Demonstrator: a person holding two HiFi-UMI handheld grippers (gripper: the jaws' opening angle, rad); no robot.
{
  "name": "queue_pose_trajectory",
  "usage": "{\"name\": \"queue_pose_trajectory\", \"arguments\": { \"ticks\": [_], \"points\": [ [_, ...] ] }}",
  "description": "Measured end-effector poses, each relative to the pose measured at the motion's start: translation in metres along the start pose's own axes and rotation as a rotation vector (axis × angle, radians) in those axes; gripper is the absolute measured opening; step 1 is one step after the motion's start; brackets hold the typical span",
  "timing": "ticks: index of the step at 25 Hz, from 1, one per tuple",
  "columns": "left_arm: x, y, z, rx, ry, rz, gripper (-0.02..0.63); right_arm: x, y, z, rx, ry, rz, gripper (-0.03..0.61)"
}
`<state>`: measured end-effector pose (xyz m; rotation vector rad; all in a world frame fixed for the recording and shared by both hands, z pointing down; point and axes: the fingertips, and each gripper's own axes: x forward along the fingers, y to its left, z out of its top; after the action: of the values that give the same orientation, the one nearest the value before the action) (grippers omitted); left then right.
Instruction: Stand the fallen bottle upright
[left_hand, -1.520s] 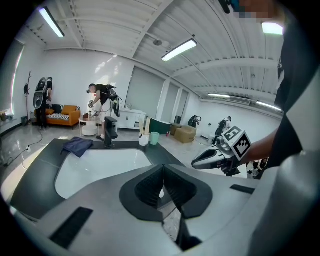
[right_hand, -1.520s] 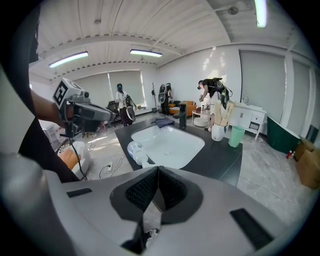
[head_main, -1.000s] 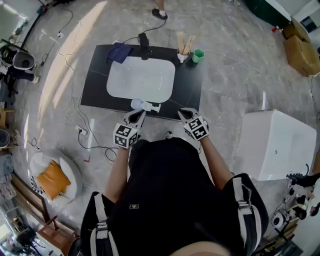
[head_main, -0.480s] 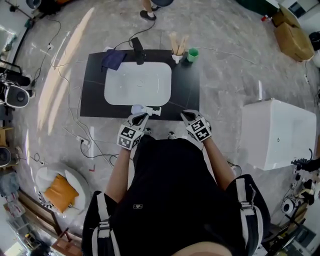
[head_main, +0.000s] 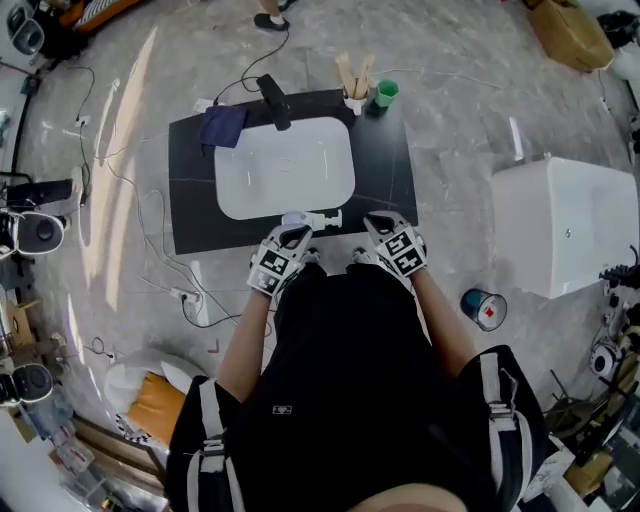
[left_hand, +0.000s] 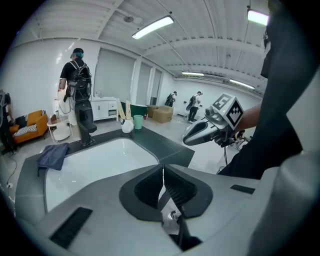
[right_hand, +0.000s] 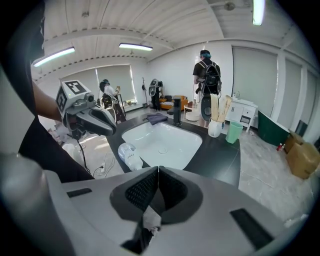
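The only print on the task's thing is a small dark label on the bottle (right_hand: 129, 156), too small to read. The cubes on both grippers carry black-and-white square markers and no words.

The bottle (head_main: 308, 219) lies on its side along the front edge of the black counter (head_main: 385, 180), just in front of the white sink (head_main: 240, 190), its cap end pointing toward the right gripper.

The left gripper (head_main: 293, 233) has its fingers pressed together with nothing between them (left_hand: 162, 168). Its tips sit just beside the bottle's base end; whether they touch it I cannot tell.

The right gripper (head_main: 379, 223) is also closed and empty (right_hand: 158, 170). It sits near the cap end but apart from it. In the right gripper view the bottle lies left of the fingers.
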<state>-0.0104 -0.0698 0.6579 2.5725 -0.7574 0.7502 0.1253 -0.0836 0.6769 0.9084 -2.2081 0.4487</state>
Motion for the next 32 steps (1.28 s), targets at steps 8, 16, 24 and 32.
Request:
{"name": "queue_pose_trajectory", "arguments": {
  "ticks": [8, 16, 24, 32],
  "points": [
    [0.024, -0.002, -0.014, 0.144, 0.067, -0.195, 0.017, -0.01, 0.011, -0.022, 0.108, 0.043, -0.136, 0.061],
    [0.041, -0.011, -0.032, 0.339, 0.18, -0.381, 0.05, -0.024, 0.035, -0.05, 0.287, 0.058, -0.284, 0.061],
    [0.065, -0.005, -0.056, 0.462, 0.303, -0.452, 0.185, -0.033, 0.058, -0.069, 0.412, 0.07, -0.402, 0.061],
    [0.084, -0.002, -0.077, 0.546, 0.44, -0.459, 0.233, -0.05, 0.069, -0.088, 0.448, 0.102, -0.468, 0.061]
  ]
}}
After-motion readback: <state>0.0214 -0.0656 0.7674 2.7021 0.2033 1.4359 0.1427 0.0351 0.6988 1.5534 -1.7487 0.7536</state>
